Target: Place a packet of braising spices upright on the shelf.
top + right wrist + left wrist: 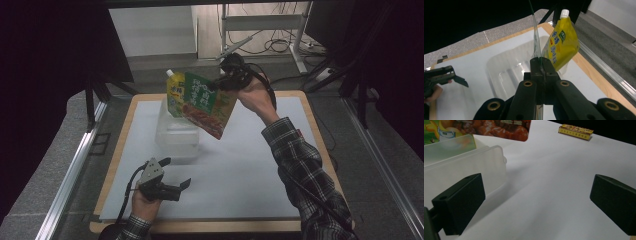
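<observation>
My right gripper (pixel 221 81) is raised over the back of the table, shut on the top corner of a flat green food pouch (pixel 204 104) that hangs tilted. Seen edge-on, the green pouch (pixel 535 41) rises from the closed jaws of the right gripper (pixel 541 62). Just below it a clear plastic container (pixel 176 132) stands on the white mat, with a yellow spouted pouch (pixel 173 94) upright in it. That yellow pouch (pixel 561 42) leans at the container's (pixel 509 72) far side. My left gripper (pixel 176 172) rests low at the front left, open, nothing between its jaws.
A small yellow box (pixel 576 131) lies on the white mat (pixel 250 170) beyond the left gripper (pixel 536 192), with the container (pixel 461 167) close by its left jaw. The mat covers a wood-edged table (pixel 312 115). Metal rails run along both sides.
</observation>
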